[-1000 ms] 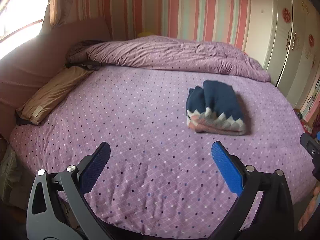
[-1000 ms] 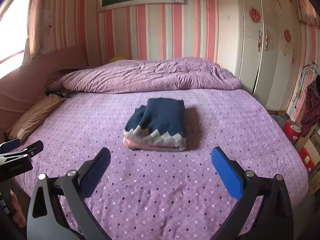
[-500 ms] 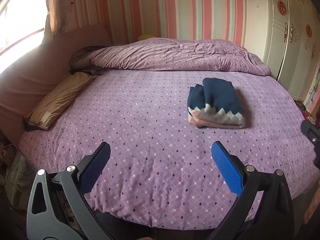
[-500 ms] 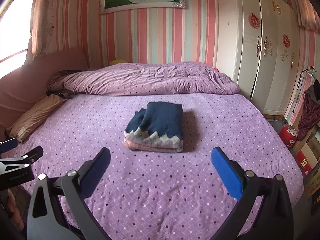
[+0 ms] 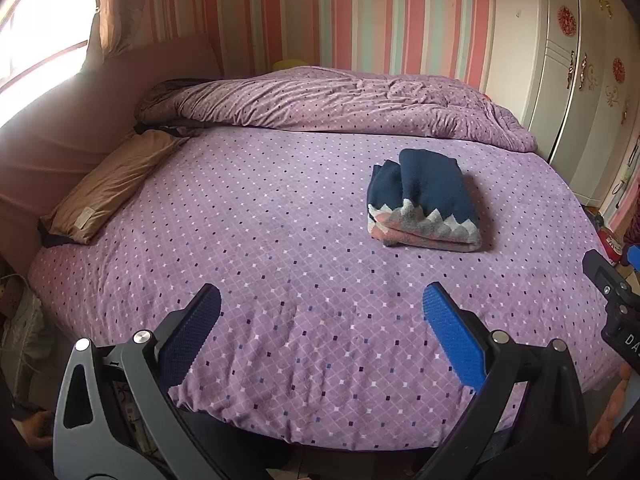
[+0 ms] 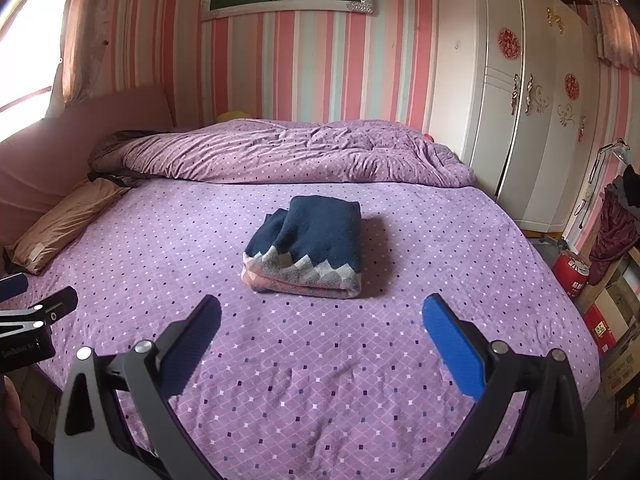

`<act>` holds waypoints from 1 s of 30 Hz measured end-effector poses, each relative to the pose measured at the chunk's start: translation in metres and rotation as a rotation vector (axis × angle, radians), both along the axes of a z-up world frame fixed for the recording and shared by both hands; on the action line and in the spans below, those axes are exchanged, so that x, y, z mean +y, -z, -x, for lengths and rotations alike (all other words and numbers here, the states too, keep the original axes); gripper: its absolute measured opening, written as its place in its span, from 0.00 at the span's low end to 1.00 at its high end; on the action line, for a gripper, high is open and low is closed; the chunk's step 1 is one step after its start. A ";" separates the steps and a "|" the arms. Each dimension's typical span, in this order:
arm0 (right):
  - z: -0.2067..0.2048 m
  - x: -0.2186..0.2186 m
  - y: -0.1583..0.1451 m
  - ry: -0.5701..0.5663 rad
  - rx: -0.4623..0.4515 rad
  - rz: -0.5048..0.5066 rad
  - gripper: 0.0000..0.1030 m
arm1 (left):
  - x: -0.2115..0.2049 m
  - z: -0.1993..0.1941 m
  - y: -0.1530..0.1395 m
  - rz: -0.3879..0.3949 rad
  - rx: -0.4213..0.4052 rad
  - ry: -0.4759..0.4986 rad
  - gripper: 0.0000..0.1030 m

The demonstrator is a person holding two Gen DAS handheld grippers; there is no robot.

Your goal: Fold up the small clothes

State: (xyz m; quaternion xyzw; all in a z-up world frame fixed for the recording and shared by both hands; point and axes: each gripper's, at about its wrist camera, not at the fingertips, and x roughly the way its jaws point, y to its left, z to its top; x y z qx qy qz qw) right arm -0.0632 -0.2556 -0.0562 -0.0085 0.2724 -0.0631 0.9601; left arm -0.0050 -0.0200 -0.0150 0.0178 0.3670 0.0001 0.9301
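Tan pillow [image 6: 60, 224] far left against the headboard, left gripper [image 5: 320, 320] and right gripper [image 6: 320, 320] low in frame with fingers spread wide holding nothing, folded sweater [image 6: 306, 246] mid-frame on the bed [image 6: 460, 280], squared up so the fold looks done.
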 end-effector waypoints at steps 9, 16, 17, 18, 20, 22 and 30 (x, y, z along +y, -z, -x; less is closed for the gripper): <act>0.003 0.000 0.001 0.009 0.001 0.018 0.98 | -0.003 0.002 0.000 -0.005 0.004 0.009 0.97; 0.005 0.000 0.001 0.015 -0.002 0.022 0.98 | -0.010 0.007 -0.001 -0.030 -0.006 0.034 0.97; 0.005 0.001 0.000 0.015 -0.002 0.024 0.98 | -0.011 0.007 -0.001 -0.035 -0.008 0.037 0.97; 0.005 0.002 0.000 0.015 -0.003 0.026 0.98 | -0.012 0.008 -0.002 -0.038 -0.010 0.038 0.97; 0.005 0.002 0.000 0.017 -0.006 0.029 0.98 | -0.014 0.009 -0.002 -0.044 -0.014 0.045 0.97; 0.006 0.003 0.000 0.017 -0.006 0.033 0.98 | -0.016 0.010 -0.003 -0.042 -0.015 0.058 0.97; 0.006 0.005 -0.001 0.021 -0.007 0.049 0.98 | -0.016 0.012 -0.007 -0.049 -0.025 0.064 0.97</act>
